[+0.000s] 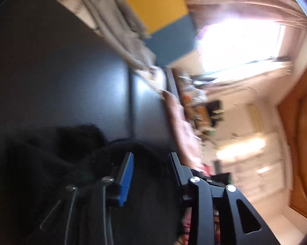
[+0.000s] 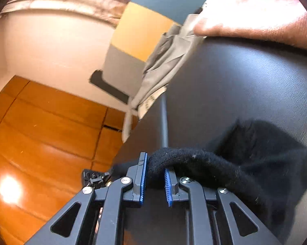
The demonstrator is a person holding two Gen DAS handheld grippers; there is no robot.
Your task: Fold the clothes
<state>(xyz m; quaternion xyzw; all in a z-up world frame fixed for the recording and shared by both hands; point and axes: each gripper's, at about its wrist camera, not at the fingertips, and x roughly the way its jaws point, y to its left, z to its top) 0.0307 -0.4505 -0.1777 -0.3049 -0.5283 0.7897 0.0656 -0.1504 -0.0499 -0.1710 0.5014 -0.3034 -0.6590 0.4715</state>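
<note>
On a dark table [image 2: 245, 77], the left gripper [image 1: 150, 163] stands apart around black cloth, grip unclear in the blur. At six o'clock in the right view, the right gripper [image 2: 156, 175] pinches the black garment [image 2: 255, 159]; beige clothing [image 2: 165, 65] lies at twelve.

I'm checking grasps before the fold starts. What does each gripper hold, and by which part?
The right gripper pinches the black garment at its rolled edge. The left gripper has black fabric between its fingers, but a hold cannot be told.
</note>
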